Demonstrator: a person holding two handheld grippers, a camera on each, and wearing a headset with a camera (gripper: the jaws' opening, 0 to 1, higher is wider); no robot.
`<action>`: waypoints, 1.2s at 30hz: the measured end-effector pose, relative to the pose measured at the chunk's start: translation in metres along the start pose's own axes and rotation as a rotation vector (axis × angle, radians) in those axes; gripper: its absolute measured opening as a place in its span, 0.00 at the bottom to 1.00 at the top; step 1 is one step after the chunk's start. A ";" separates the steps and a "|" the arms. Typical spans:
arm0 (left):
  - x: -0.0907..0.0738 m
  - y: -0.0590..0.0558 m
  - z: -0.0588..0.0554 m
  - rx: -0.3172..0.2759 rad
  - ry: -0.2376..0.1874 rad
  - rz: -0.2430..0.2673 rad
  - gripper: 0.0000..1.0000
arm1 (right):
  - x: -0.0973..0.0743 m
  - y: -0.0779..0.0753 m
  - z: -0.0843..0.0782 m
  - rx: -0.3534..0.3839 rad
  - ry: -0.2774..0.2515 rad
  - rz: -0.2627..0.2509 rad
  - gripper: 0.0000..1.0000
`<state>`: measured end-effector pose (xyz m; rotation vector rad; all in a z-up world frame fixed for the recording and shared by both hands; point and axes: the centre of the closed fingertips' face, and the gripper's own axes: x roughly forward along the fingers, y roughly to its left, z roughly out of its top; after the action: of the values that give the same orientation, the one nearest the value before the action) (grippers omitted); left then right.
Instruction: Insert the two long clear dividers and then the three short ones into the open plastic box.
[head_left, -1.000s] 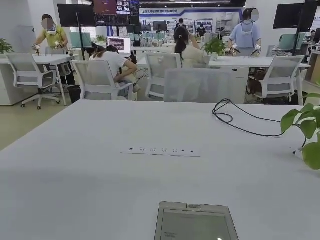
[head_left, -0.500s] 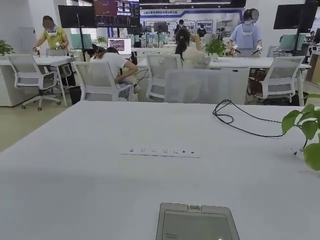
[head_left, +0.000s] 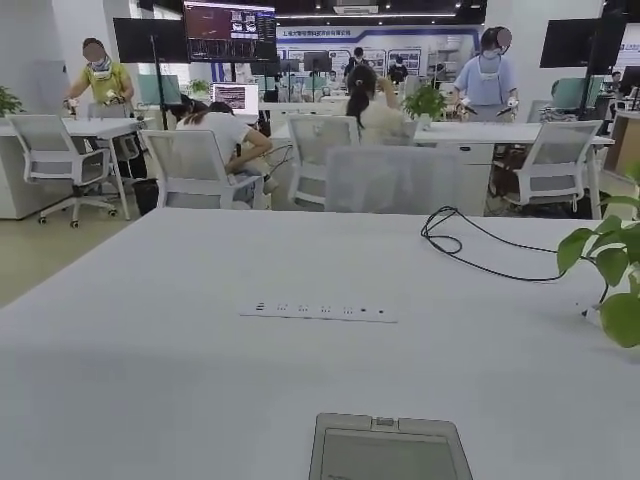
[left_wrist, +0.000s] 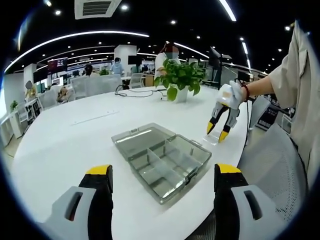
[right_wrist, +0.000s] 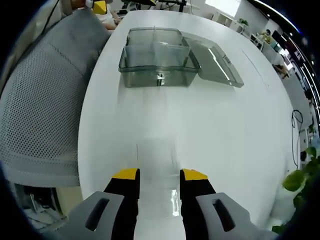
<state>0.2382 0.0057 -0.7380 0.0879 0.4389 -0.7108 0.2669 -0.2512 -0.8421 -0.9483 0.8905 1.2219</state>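
Note:
The open clear plastic box (left_wrist: 167, 162) stands near the table's edge, its lid (left_wrist: 137, 140) laid back flat. Clear walls inside split it into compartments. My left gripper (left_wrist: 162, 172) is open wide, hanging short of the box with nothing between its jaws. My right gripper (right_wrist: 159, 175) is open and low over the table, with a flat clear divider (right_wrist: 157, 160) lying between its yellow tips. The same box (right_wrist: 155, 62) and lid (right_wrist: 215, 60) sit farther along the table. In the left gripper view the right gripper (left_wrist: 217, 132) hovers over that clear piece (left_wrist: 214, 140). The lid's end (head_left: 390, 450) shows in the head view.
A mesh chair back (right_wrist: 45, 110) stands close against the table's edge. A potted plant (left_wrist: 180, 80) and a black cable (head_left: 470, 245) lie toward the far side, with a flush power strip (head_left: 318, 312) mid-table. People work at desks beyond.
The head view has drifted a little with the camera. The lid, power strip and cable lie as before.

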 end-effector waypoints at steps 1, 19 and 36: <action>0.000 0.000 0.000 -0.006 0.003 0.001 0.82 | -0.003 -0.004 0.005 -0.006 -0.015 -0.026 0.32; 0.005 -0.010 0.004 -0.097 -0.027 -0.029 0.67 | -0.041 -0.013 0.122 -0.046 -0.322 -0.162 0.32; 0.006 -0.013 0.024 -0.257 -0.156 -0.060 0.46 | -0.041 0.009 0.200 -0.050 -0.525 -0.144 0.32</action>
<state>0.2419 -0.0134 -0.7180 -0.2222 0.3810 -0.7090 0.2615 -0.0779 -0.7334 -0.6678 0.3712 1.2878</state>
